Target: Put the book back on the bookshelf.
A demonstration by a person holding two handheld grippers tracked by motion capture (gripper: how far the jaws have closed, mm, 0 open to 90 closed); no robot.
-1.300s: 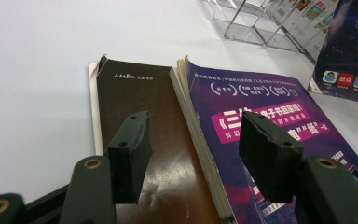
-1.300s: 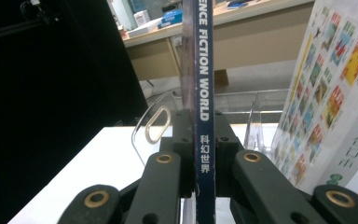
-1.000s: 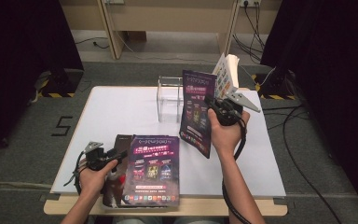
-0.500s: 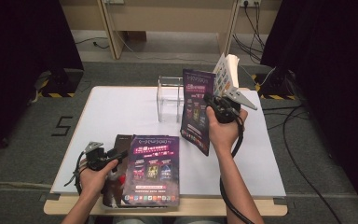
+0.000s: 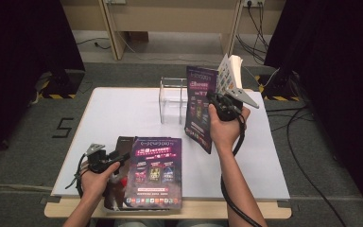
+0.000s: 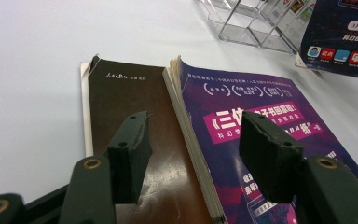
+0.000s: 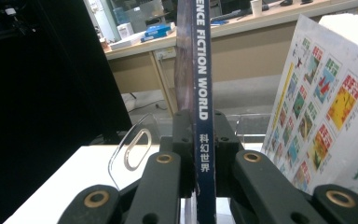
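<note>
1. In the high view my right gripper [image 5: 222,101] sits right of centre in the frame, its jaws clamped on the spine of a purple magazine [image 5: 199,109] held upright above the white table [image 5: 123,113].
2. The right gripper view shows the blue spine [image 7: 201,93] rising up the middle of the frame, pinched between both black jaws.
3. A clear acrylic rack [image 5: 172,99] stands just left of the held magazine, at the top centre of the table.
4. A white book with colourful cover pictures [image 5: 229,73] stands upright just behind the gripper.
5. My left gripper [image 5: 116,158] is at the lower left, jaws apart, gripping nothing.
6. In the left gripper view its jaws hover over a brown book [image 6: 126,107] and a second purple magazine [image 6: 261,126] lying partly on it.
</note>
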